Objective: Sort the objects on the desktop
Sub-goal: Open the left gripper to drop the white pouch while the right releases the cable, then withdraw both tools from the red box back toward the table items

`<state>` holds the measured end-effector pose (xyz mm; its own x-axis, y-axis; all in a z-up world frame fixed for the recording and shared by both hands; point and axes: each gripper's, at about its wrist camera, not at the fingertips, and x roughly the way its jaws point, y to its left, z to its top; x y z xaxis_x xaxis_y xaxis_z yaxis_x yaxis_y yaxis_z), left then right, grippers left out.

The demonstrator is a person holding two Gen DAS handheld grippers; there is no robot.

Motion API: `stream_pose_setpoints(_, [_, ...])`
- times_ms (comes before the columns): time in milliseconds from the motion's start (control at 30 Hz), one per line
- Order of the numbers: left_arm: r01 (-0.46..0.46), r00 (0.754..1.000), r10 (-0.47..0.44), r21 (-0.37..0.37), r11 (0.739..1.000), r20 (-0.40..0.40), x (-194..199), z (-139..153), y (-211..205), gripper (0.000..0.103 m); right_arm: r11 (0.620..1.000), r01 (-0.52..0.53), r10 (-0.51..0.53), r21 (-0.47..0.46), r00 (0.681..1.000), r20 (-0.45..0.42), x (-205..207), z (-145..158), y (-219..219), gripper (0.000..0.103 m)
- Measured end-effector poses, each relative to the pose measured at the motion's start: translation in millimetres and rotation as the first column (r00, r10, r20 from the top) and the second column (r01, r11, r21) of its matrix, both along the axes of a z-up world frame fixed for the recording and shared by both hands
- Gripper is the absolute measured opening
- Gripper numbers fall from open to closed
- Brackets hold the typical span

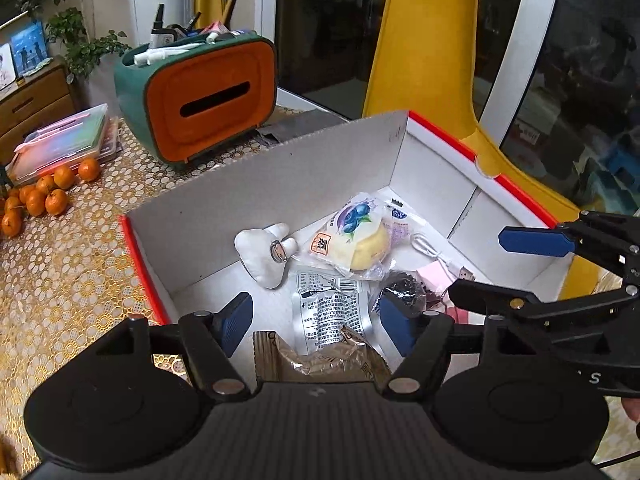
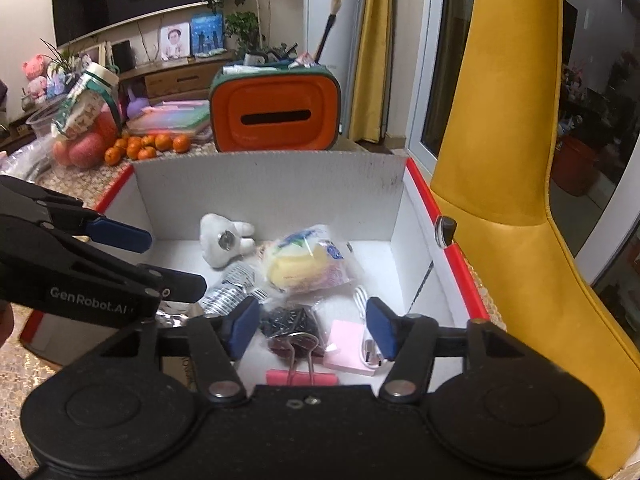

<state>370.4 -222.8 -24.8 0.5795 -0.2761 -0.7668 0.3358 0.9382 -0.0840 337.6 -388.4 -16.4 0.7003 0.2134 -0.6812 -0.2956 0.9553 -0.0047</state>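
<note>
Partly hidden: brown packet point(image 1: 320, 360) behind left gripper point(image 1: 316, 320).

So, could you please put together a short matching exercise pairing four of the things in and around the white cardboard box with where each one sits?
Things:
1. white plush toy
2. pink binder clip
3. pile of small oranges
4. orange-fronted green tissue box

Places:
A. on the tablecloth, left of the tissue box
B. behind the white cardboard box's far wall
C. inside the box, near its far wall
D. inside the box, nearest the right hand-held gripper

Pairs: 1-C, 2-D, 3-A, 4-B
</note>
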Motion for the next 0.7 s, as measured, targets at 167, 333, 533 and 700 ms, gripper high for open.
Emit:
stream_pose_setpoints(167, [-0.011, 1.000, 0.011, -0.017, 1.000, 0.011, -9.6, 8.9, 8.1, 0.069, 1.000, -0.018, 0.018, 0.018, 1.000, 0.023, -9.0, 9.4, 1.9, 0.069])
stream_pose_setpoints(333, [-0.006, 1.000, 0.007, -0.038, 0.999, 0.025, -22.9, 18.7, 14.7, 0.069, 0.999, -0.028, 0.027, 0.033, 0.999, 0.033, -18.8, 17.0, 4.8, 0.074])
stream_pose_setpoints(533, [-0.011, 1.000, 0.013, -0.072, 0.997, 0.027, -40.3, 28.7, 27.3, 0.070, 0.998, -0.037, 0.034, 0.056, 0.998, 0.047, -32.3, 26.2, 9.6, 0.082])
stream_pose_setpoints(700, [-0.018, 0.999, 0.021, -0.090, 0.996, 0.036, -55.1, 35.7, 40.0, 0.070, 0.996, -0.044, 0.039, 0.079, 0.997, 0.060, -43.4, 33.9, 14.9, 0.087])
